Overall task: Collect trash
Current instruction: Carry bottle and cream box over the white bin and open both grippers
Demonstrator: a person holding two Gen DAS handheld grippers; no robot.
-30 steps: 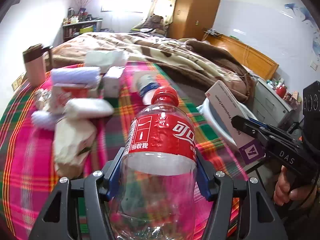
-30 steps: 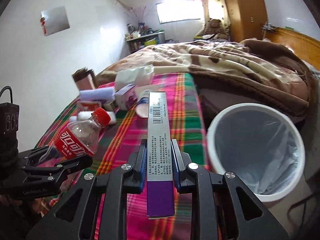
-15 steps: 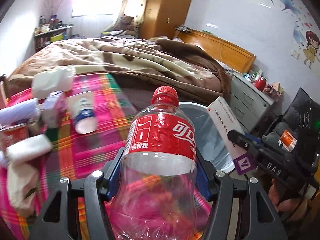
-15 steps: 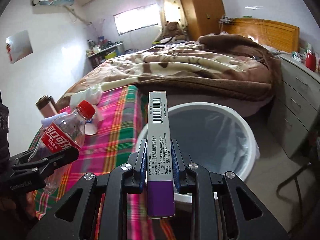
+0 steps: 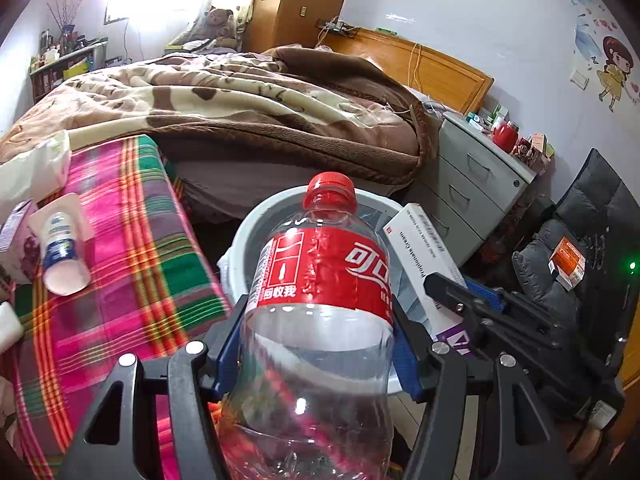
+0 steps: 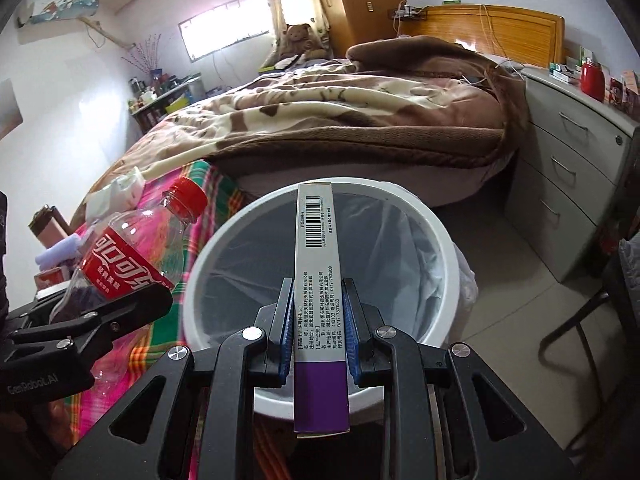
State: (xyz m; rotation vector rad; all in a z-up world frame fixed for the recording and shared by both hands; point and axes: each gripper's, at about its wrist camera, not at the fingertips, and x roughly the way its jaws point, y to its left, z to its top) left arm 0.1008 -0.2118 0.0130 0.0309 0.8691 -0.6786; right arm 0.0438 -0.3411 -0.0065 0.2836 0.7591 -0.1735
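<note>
Squeezing a clear plastic bottle between its two blue pads, the left gripper holds it by the middle. The bottle is empty, with a red label and a red cap. Its cap end pokes out over the near rim of the white trash bin.

The right gripper is clamped tight on a long thin box. The box is white with a purple end and a barcode near its far tip. It sticks straight out over the open mouth of the bin, which has a thin see-through bag inside. In the left wrist view, the same box shows just to the right of the bottle.

To the left of the bin is the surface, covered in a pink, green and orange checked cloth. The bin sits just past the right edge of this surface. On the cloth lies a white tube with a blue band, near the left edge. Beside it is a small purple and white carton, and a crumpled white bag lies near the far left corner.

Behind the surface and the bin is a bed with a brown and cream blanket. A grey chest of drawers stands to the right of the bed, with a red jar on top.
</note>
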